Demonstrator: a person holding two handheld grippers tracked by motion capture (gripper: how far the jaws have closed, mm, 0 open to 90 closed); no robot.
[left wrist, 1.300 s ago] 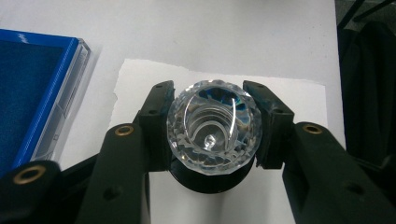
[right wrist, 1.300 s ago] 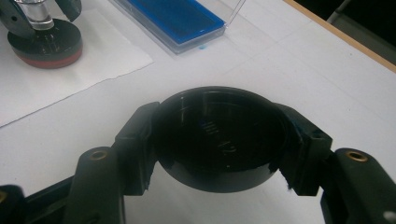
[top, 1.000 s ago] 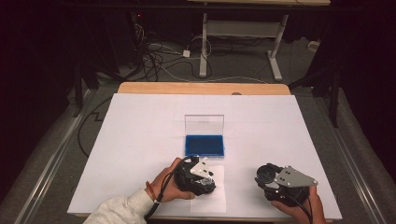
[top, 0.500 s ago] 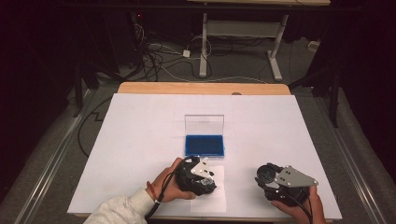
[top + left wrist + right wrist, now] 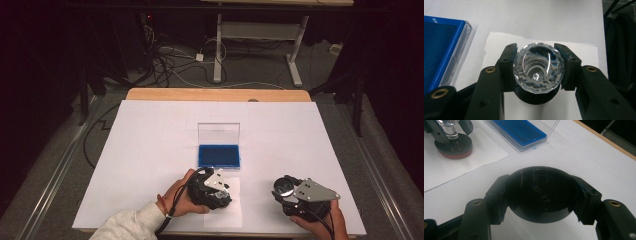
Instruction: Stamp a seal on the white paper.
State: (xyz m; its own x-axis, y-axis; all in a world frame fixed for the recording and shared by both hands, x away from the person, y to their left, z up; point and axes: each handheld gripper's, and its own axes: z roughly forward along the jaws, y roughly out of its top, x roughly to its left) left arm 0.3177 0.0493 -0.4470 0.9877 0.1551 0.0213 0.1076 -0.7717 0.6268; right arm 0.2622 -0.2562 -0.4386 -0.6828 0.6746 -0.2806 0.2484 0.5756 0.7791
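Stamp (image 5: 538, 68) clamped in left hand-held gripper (image 5: 537, 67); right hand-held gripper (image 5: 541, 195) grips black cap (image 5: 541, 192).

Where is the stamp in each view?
High view: the stamp sits low centre, under the left gripper, on the paper sheet.
Left gripper view: centre, its clear faceted knob clamped between the jaws.
Right gripper view: top left corner, standing on the sheet.
Shared landmark: the blue ink pad, beside the stamp.
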